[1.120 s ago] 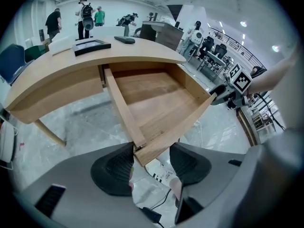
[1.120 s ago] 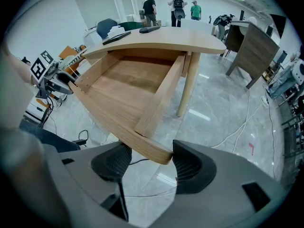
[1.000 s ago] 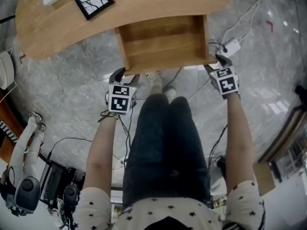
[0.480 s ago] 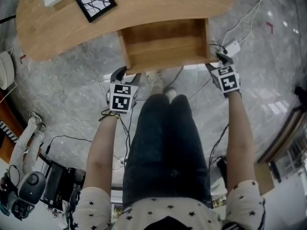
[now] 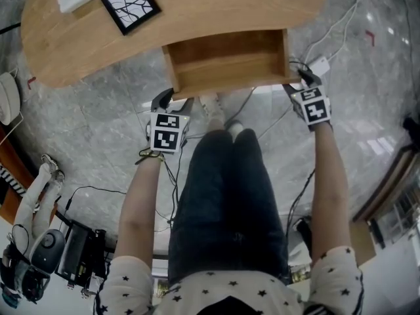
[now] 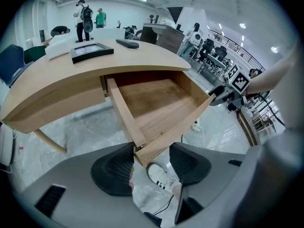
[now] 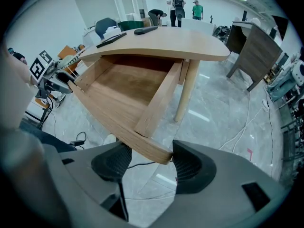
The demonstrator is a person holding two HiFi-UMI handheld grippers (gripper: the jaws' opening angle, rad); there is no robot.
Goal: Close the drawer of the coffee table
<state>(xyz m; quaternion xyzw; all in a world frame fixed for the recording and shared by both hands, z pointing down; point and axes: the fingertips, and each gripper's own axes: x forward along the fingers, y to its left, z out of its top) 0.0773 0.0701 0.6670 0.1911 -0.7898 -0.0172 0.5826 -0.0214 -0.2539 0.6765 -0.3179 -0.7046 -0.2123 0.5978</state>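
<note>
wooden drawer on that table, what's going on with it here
A person holds a gripper in each hand at the light wooden coffee table. Its empty wooden drawer is pulled out. The left gripper has the drawer's left front corner between its open jaws, the right gripper the right front corner. The drawer is not yet closed.

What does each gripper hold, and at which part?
The left gripper straddles the drawer at its front left corner, the right gripper at its front right corner; clamping cannot be told.
</note>
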